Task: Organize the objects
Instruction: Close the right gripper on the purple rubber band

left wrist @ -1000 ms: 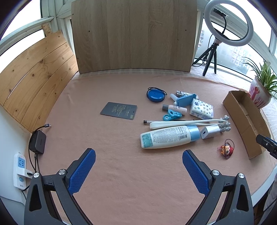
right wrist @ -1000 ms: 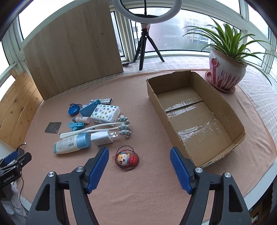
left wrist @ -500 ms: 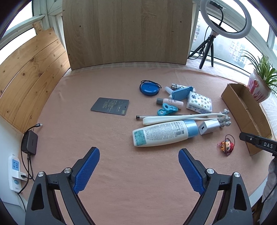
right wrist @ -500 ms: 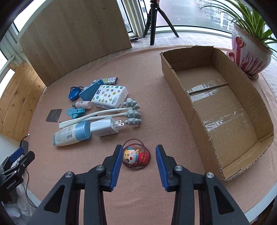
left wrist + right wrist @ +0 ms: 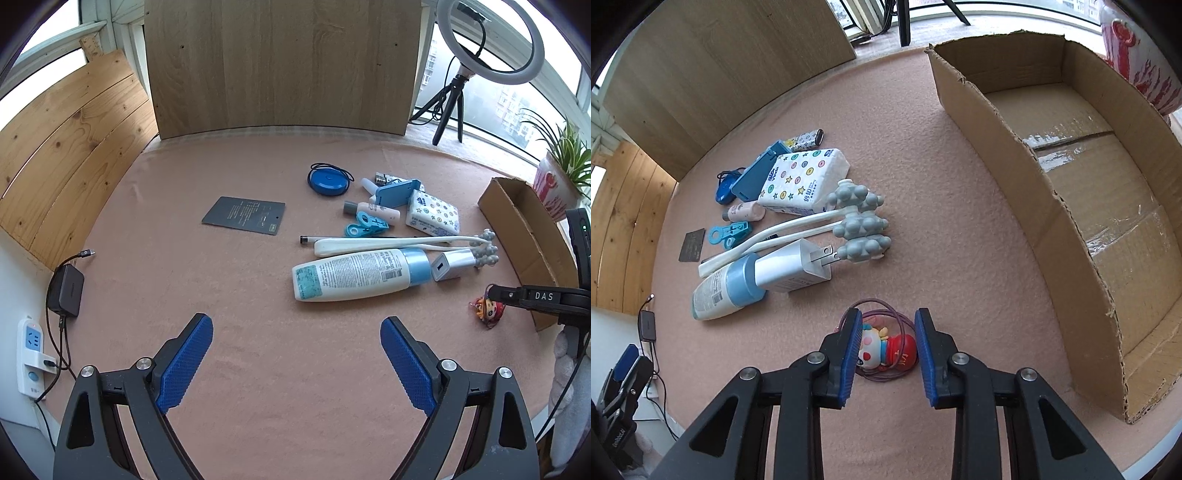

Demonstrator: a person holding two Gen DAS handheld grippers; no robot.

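Right wrist view is showing the right hand-held gripper (image 5: 886,354) closing around the little doll toy (image 5: 882,347) lying on the pink surface (image 5: 923,166) near the cardboard box (image 5: 1071,221), while the left hand-held gripper (image 5: 295,363) is staying wide.

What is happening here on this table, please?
A person with a gripper in each hand is tidying small things off a pink table. The right gripper is low over a little doll figure with a cord loop, and its jaws are closing around it; the left pad is at the doll's head, the right pad not clearly touching. The cardboard box to the right is empty. The left gripper hangs open, holding nothing. The lotion bottle, charger and other items lie on the table.
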